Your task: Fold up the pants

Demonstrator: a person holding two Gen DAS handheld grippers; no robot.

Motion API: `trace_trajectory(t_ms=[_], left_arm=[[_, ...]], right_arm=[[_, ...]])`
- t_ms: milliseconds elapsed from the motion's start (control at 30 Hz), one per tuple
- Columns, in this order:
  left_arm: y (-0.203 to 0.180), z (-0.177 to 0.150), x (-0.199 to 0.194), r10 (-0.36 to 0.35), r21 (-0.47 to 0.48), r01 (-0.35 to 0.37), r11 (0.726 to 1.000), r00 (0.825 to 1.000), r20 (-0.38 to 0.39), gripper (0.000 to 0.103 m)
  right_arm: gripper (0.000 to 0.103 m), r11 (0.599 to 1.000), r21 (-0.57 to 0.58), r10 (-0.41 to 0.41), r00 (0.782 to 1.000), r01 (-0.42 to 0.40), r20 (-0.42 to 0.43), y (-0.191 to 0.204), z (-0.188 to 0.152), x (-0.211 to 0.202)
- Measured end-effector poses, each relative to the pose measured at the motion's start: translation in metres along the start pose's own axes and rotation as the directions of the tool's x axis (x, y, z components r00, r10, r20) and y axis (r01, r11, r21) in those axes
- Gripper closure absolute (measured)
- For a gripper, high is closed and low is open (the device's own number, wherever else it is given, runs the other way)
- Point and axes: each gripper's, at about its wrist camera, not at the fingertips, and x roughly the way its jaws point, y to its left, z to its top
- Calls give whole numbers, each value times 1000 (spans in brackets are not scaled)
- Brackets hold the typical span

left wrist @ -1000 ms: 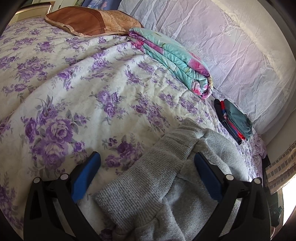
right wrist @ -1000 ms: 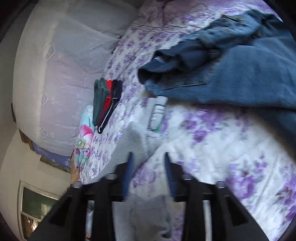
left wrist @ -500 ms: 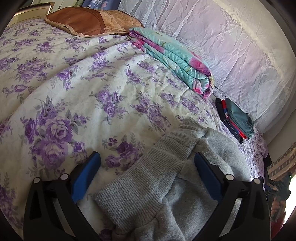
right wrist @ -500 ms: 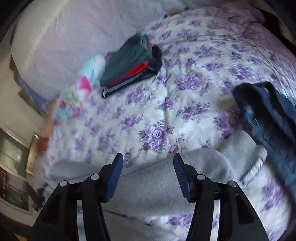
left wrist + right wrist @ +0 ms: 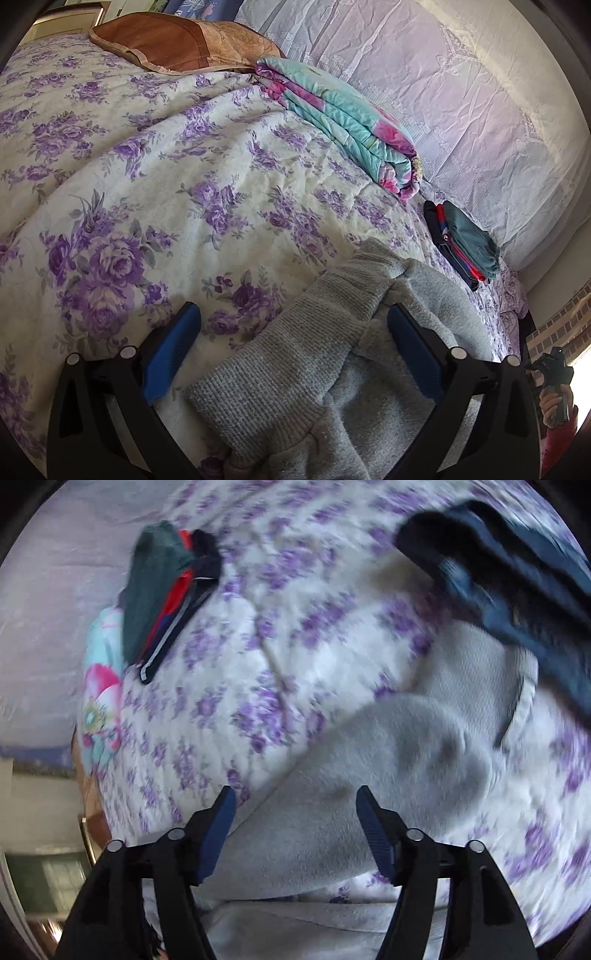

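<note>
While the left gripper (image 5: 291,350) waits with jaws wide apart over the grey pants (image 5: 295,369) at the bottom, the right gripper (image 5: 295,827), jaws just opening, seems empty above them on the bed (image 5: 147,166).

Bed (image 5: 155,155): white quilt, purple floral print.
Wall drape (image 5: 461,110): pale lilac, creased.
Light: daylight from lower right.

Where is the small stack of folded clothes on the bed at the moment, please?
In the left wrist view the stack of folded clothes lies at the right, on the floral bedspread, between the folded turquoise blanket and the grey pants.
</note>
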Motion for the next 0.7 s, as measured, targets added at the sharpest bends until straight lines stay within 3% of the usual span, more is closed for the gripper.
trace_trajectory(t_ms=[200, 400, 467, 533, 600, 700], left_arm=[[2, -1, -3, -24, -3, 24, 1000, 1000, 11, 4], [11, -2, -11, -119, -29, 120, 992, 992, 52, 4], [12, -2, -11, -131, -31, 133, 991, 990, 52, 5], [10, -1, -8, -119, -19, 120, 993, 992, 41, 5], [9, -2, -8, -114, -16, 115, 993, 993, 40, 4], [8, -2, -7, -120, -18, 121, 992, 992, 41, 4]], right_arm=[[30, 982, 21, -184, 982, 185, -34, 7, 9, 44], [14, 961, -14, -276, 961, 276, -12, 28, 6, 58], [10, 944, -12, -329, 944, 328, -14, 37, 7, 64], [10, 914, -65, -402, 916, 401, 6, 49, 5, 74], [11, 895, -112, -430, 902, 432, 48, 56, -3, 77], [24, 908, -125, -390, 915, 400, 101, 50, -11, 67]])
